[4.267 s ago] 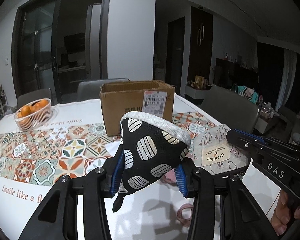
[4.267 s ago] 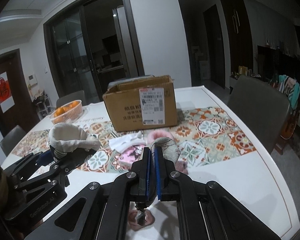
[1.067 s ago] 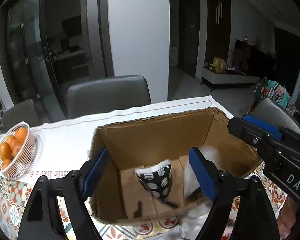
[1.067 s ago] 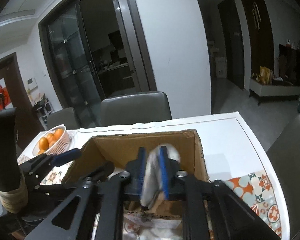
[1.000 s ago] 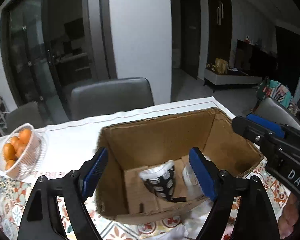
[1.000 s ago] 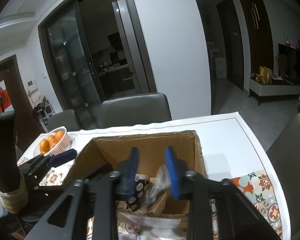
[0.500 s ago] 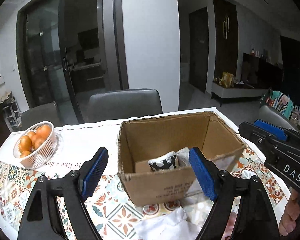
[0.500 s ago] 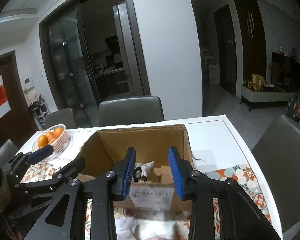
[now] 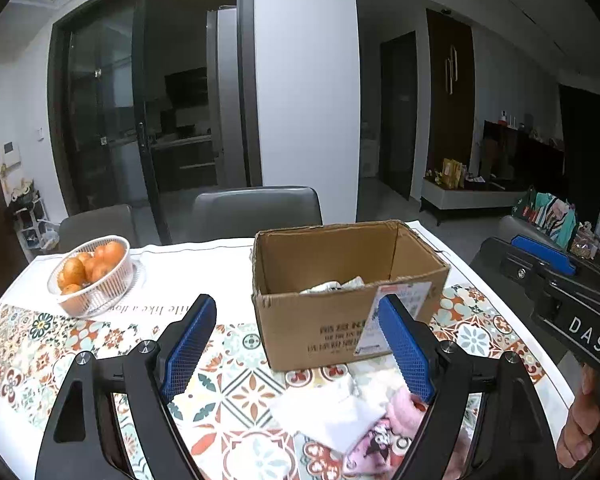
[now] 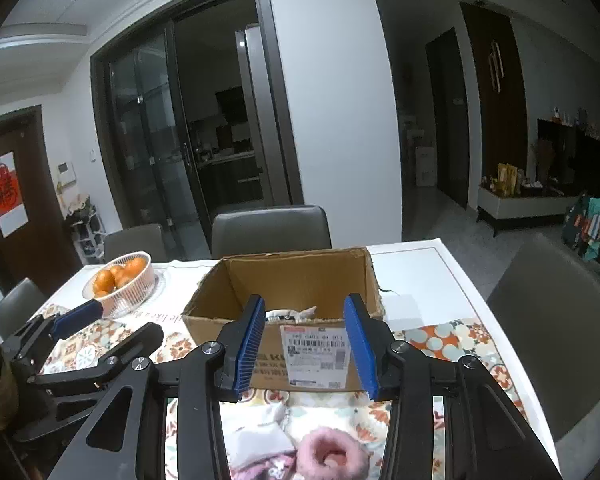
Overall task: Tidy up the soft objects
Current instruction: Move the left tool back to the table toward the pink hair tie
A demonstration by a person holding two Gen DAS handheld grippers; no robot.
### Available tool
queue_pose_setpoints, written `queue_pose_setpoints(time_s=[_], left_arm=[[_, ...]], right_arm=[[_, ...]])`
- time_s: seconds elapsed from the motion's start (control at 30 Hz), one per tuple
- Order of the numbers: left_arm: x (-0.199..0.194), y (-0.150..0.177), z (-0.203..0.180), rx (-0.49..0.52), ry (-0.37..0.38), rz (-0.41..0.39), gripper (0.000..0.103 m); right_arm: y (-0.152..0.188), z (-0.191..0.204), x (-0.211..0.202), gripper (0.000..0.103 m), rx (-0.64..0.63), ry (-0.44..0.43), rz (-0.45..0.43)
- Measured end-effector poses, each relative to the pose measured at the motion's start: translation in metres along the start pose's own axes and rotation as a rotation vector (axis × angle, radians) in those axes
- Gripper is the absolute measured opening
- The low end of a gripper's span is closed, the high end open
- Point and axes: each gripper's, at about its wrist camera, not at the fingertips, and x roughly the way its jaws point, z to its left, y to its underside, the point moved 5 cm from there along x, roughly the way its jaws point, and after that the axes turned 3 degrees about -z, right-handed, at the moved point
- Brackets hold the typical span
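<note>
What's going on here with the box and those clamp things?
A person is tidying soft items into a cardboard box on the table, using a hand-held gripper in each hand. Both the left gripper and the right gripper are empty; the right one's jaws are opening. Some fabric pieces already lie in the box. More soft things wait in front of it, among them a white cloth and a fluffy pink item.
</note>
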Motion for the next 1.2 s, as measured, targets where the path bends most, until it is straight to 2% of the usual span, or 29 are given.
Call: queue_pose_setpoints(time_s=[0.77,0.87,1.2], left_arm=[[-0.096,0.066,-0.029,-0.024,-0.034,0.020,0.083],[-0.103,0.074,-0.032,-0.012,-0.049,0.017,0.083],[-0.117,0.110,-0.048,-0.017,-0.035,0.047,0.083]], right_arm=[[0.052,-0.003,-0.079,0.043,0.014,-0.044,0.028],[0.063,-0.005,-0.085,0.043,0.018,-0.057,0.045],[0.091,-0.013,-0.098,0.043,0.004,-0.073,0.084]])
